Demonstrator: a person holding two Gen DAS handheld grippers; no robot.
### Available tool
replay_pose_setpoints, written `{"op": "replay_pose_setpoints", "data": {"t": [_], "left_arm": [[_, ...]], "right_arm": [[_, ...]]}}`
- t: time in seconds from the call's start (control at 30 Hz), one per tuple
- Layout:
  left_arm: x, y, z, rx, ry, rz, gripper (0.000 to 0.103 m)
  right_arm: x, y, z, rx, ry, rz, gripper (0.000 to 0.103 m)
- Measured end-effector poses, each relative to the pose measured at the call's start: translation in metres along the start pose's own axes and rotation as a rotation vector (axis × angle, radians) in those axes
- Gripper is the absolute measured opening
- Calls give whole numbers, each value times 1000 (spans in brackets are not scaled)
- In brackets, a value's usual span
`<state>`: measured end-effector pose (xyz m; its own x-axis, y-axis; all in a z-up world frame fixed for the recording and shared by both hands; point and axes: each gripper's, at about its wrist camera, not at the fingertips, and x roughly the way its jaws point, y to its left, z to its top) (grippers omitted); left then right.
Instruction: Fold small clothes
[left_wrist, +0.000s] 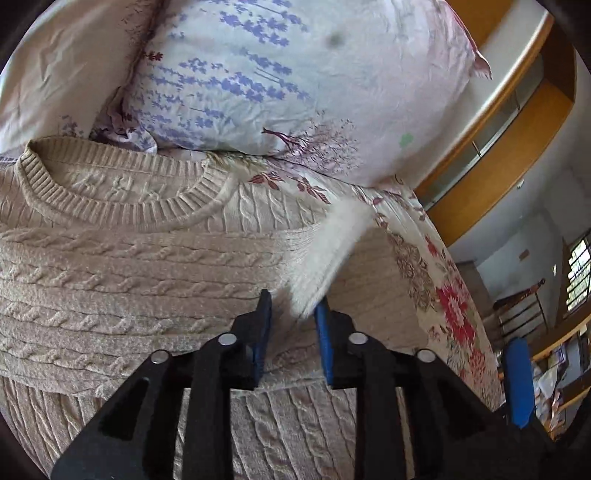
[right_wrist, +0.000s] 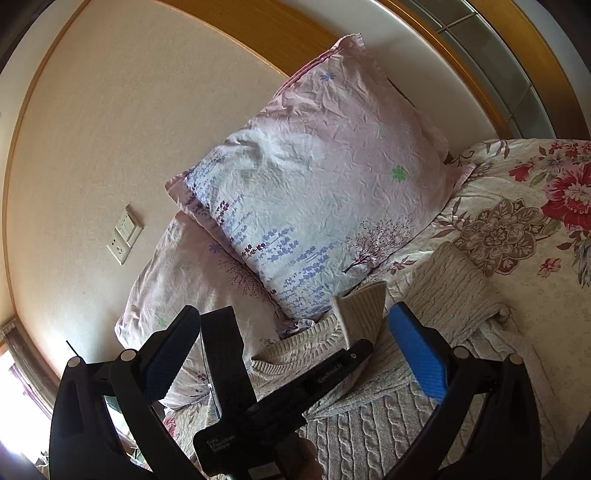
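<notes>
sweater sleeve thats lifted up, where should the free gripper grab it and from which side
Grip the ribbed cuff of the sweater, the one part standing clear of the bed. The left gripper holds its lower edge, so bring the open right gripper onto the free upper edge from the pillow side, one finger on each face.

Pillows (right_wrist: 317, 192) – floral bedspread (right_wrist: 517, 206), perhaps a duvet.
</notes>
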<state>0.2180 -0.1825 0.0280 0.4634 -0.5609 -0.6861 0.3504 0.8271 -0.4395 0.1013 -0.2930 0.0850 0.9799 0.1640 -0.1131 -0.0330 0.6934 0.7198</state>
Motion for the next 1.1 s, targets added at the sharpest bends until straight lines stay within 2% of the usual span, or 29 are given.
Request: {"op": "replay_pose_setpoints", "data": {"t": [0.03, 0.07, 0.13, 0.23, 0.3, 0.4, 0.47, 0.53, 0.57, 0.6, 0.67, 0.77, 0.87, 0.93, 1.1], "left_arm": [[-3, -4, -1, 32, 0, -2, 51], [-6, -7, -1, 57, -13, 7, 66], [-11, -8, 5, 59, -44, 7, 69], [0, -3, 14, 11, 53, -82, 69], [13, -4, 12, -2, 115, -128, 67], [19, -13, 6, 35, 104, -120, 66], [19, -25, 1, 122, 107, -75, 58], [16, -34, -6, 223, 97, 6, 49], [14, -35, -8, 257, 99, 30, 40], [11, -31, -8, 262, 106, 26, 36], [-3, -11, -2, 199, 126, -32, 36], [-27, 39, 18, 52, 144, -84, 34], [-44, 81, 32, -74, 167, -126, 17], [-50, 86, 28, -99, 173, -181, 17], [-21, 56, 6, -175, 246, -378, 22]], "right_arm": [[-1, -1, 1, 7, -8, -3, 102], [-3, -3, 2, 14, -17, -8, 102], [-8, -8, 3, 35, -42, -19, 102], [-14, -17, 6, 74, -82, -41, 102], [-13, -20, 7, 89, -81, -48, 102], [-7, -20, 7, 82, -51, -54, 102], [-5, -19, 6, 76, -37, -52, 102], [-3, -20, 5, 80, -30, -52, 102], [-3, -22, 5, 86, -27, -52, 102], [-3, -23, 5, 95, -25, -54, 102], [-2, -26, 5, 110, -17, -56, 102], [1, -27, 4, 118, 5, -51, 102], [3, -25, 3, 111, 17, -53, 102], [3, -25, 3, 109, 15, -57, 102], [2, -26, 4, 112, 5, -72, 102]]}}
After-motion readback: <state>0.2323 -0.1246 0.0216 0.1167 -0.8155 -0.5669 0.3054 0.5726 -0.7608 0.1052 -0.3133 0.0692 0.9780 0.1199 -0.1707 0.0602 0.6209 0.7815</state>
